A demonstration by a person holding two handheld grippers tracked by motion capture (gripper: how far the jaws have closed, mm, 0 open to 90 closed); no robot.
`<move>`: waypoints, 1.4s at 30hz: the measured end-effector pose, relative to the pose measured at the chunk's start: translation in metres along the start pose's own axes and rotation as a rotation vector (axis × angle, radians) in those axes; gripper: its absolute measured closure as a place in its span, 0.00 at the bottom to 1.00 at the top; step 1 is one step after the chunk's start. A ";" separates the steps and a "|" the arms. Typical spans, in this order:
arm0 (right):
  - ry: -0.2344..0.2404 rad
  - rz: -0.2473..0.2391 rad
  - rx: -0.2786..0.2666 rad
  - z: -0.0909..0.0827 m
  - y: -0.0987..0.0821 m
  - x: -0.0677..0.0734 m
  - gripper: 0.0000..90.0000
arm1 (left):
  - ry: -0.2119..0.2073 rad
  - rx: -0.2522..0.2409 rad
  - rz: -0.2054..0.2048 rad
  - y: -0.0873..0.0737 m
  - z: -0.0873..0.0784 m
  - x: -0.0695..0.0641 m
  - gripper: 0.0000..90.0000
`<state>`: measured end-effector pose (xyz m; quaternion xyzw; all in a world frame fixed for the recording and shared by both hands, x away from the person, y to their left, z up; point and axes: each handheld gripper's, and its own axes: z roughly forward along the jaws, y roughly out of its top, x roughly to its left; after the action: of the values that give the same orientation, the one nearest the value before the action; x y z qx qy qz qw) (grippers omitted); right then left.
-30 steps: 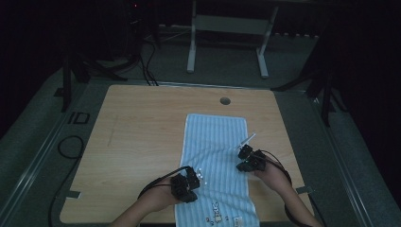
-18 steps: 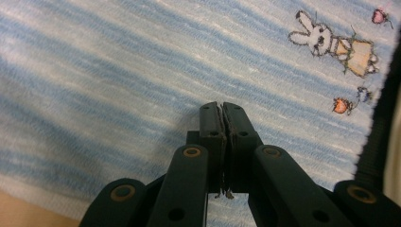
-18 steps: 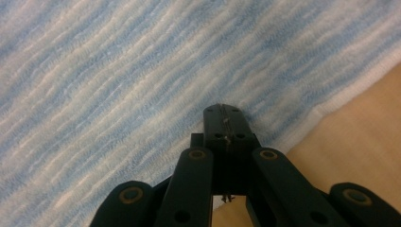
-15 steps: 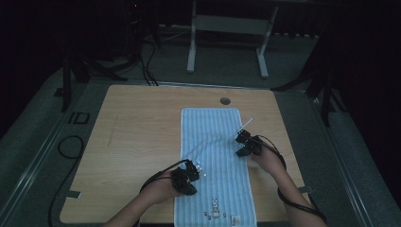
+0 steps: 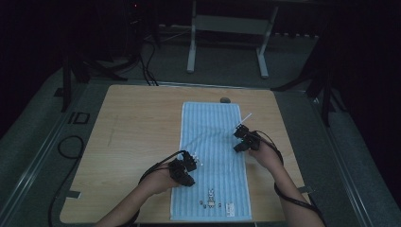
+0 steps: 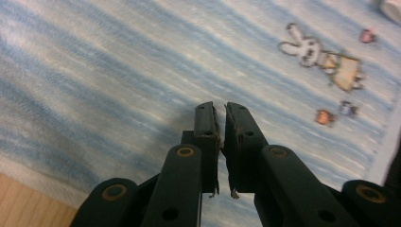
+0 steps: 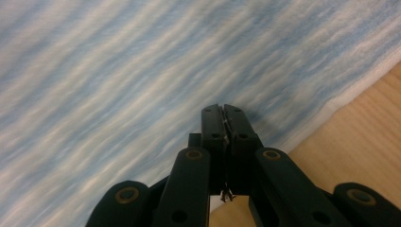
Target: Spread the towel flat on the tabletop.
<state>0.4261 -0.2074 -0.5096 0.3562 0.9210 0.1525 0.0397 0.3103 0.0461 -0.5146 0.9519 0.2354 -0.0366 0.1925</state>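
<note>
Both claws sit over the striped towel (image 5: 215, 156) at centre frame on the desk (image 5: 137, 127), left claw (image 5: 193, 160) barely parted, right claw (image 5: 240, 138) nearly together, neither clamped on cloth; I'd open wider, then pinch an edge squarely.

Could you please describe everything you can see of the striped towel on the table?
The towel is a long rectangle of soft, terry-looking cloth in pale blue and white stripes that run its length. It lies spread flat on the wooden table, one short end near the far edge, the other at the near edge. Near that end it bears a small printed rabbit with little coloured figures. A few faint creases cross its middle.
</note>
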 end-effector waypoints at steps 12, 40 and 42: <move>0.021 0.000 -0.085 -0.024 -0.060 0.025 0.71 | 0.079 -0.095 -0.054 -0.030 -0.014 0.002 0.62; 0.014 -0.009 -0.104 -0.023 -0.123 0.063 0.73 | 0.031 -0.074 -0.019 -0.045 -0.001 -0.019 0.60; 0.018 -0.011 -0.114 -0.025 -0.120 0.062 0.72 | 0.035 -0.083 -0.042 -0.043 -0.004 -0.017 0.57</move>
<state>0.2985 -0.2565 -0.5206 0.3469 0.9132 0.2076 0.0522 0.2756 0.0750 -0.5236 0.9385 0.2599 -0.0143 0.2268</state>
